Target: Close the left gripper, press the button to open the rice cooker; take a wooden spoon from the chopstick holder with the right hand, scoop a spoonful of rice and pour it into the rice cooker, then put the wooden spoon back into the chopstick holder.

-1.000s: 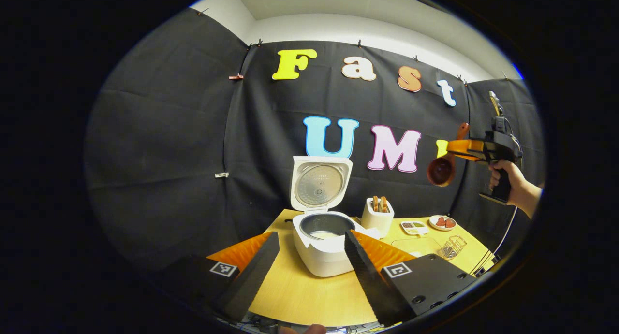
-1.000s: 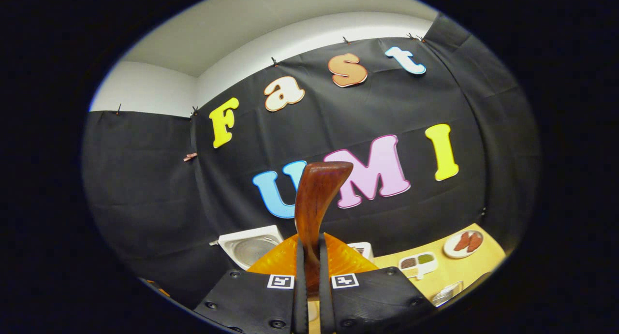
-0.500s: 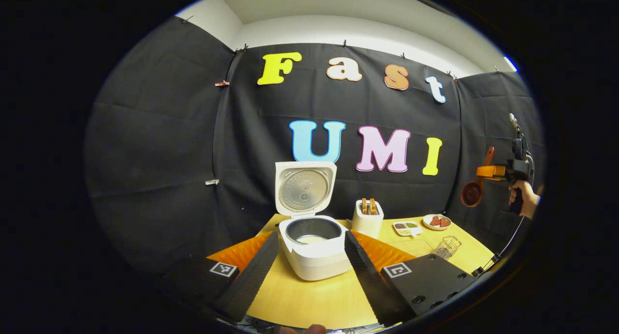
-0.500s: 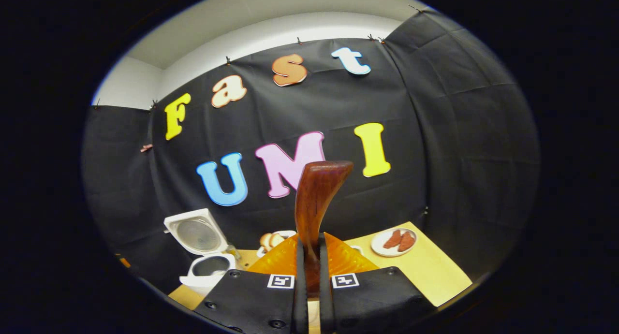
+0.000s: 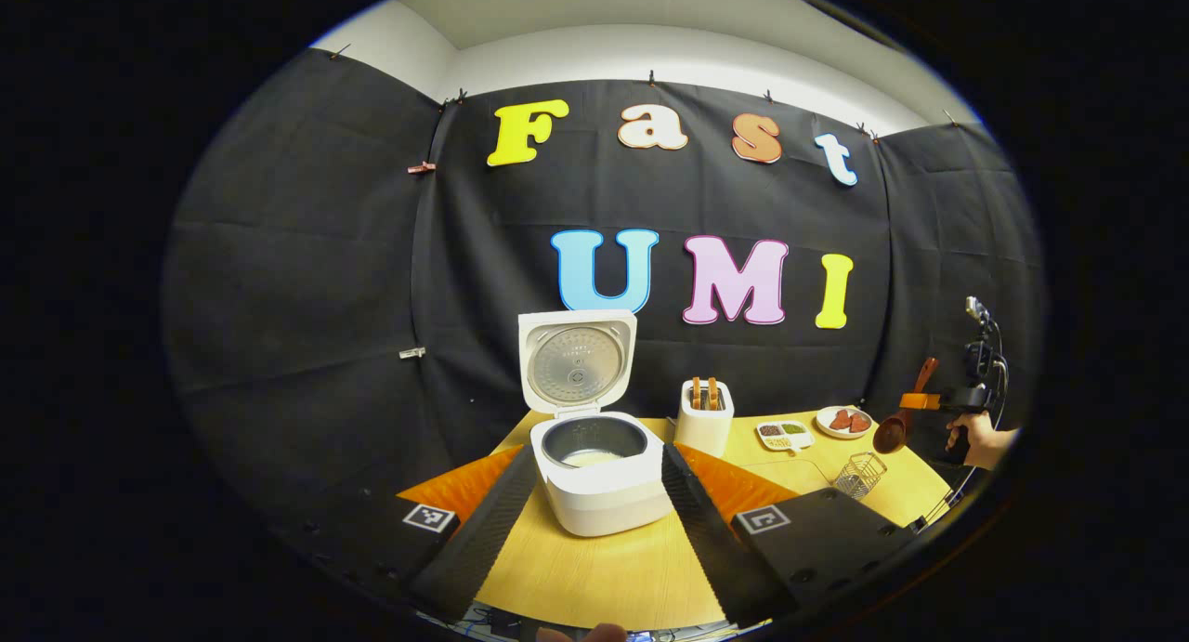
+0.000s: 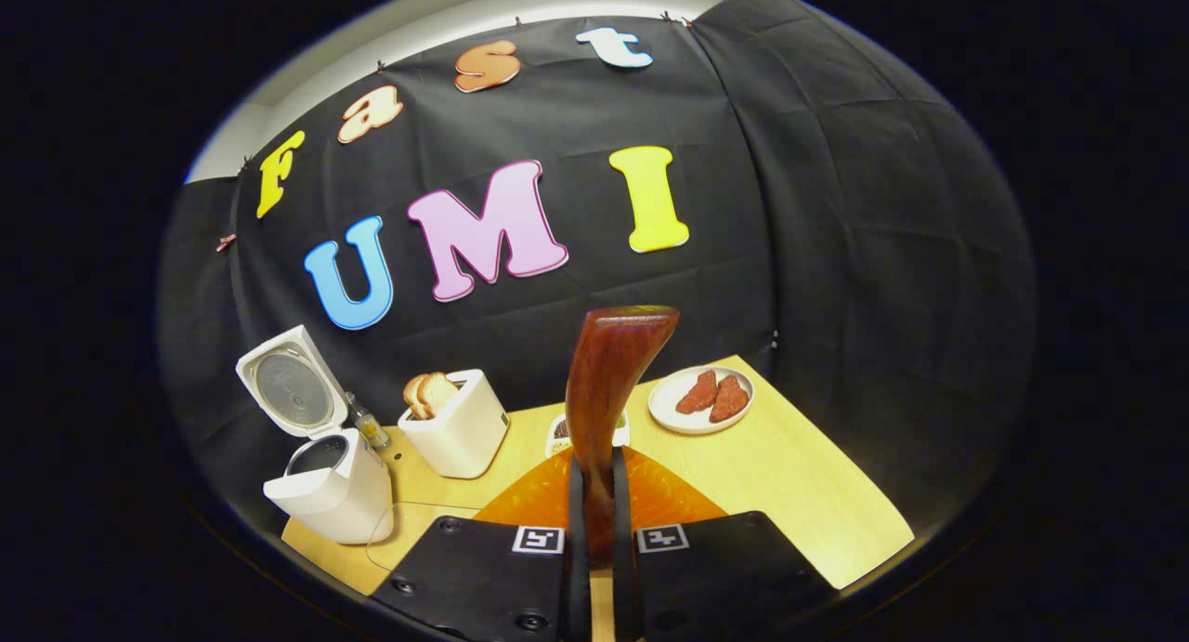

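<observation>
While the right gripper jaws clamp the wooden spoon upright, the wire chopstick holder lies at 7 o'clock below it; the left gripper jaws stand wide.

Saw a white toaster toward the back edge of the wooden table, with two slices of bread standing up out of its slots. Found a small white divided dish just to the right of it along the same edge, holding brown and green fillings in separate compartments. Spotted a round white plate near the back right corner, carrying two red pieces side by side.
</observation>
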`<state>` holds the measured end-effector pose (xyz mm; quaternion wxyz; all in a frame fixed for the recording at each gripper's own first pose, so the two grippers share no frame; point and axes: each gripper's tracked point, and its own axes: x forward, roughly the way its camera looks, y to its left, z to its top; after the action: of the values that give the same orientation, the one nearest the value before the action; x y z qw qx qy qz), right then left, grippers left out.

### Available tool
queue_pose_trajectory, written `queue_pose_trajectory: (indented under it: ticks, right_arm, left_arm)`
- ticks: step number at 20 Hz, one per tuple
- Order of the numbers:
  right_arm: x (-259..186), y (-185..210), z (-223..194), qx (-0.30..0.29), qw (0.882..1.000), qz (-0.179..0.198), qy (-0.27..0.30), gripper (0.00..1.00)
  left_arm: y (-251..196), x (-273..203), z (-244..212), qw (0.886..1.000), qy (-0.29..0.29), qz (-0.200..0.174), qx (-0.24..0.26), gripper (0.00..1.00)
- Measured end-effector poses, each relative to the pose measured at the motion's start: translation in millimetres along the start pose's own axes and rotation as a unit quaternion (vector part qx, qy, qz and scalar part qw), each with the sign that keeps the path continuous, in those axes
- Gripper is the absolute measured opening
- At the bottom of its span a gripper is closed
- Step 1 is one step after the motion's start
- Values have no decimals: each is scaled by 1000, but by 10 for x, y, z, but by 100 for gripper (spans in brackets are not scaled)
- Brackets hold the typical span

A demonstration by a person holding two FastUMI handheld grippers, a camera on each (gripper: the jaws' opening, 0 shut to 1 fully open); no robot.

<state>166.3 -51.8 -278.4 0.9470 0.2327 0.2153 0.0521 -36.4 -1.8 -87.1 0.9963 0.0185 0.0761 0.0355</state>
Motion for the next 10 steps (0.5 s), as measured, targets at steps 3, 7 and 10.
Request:
queue_pose_trajectory:
  ticks: [3, 7, 10]
  right_arm:
    - [253, -179, -283, 20, 999, -9, 25, 14]
    - [458, -344, -602, 36, 998, -18, 58, 14]
    - [563, -396, -792, 49, 996, -17, 77, 10]
  left_arm:
    - [-73, -18, -18, 1000, 9, 14, 4, 94]
    - [-191, -9, -50, 999, 18, 29, 7, 94]
    - [-273, 45, -62, 999, 23, 32, -1, 94]
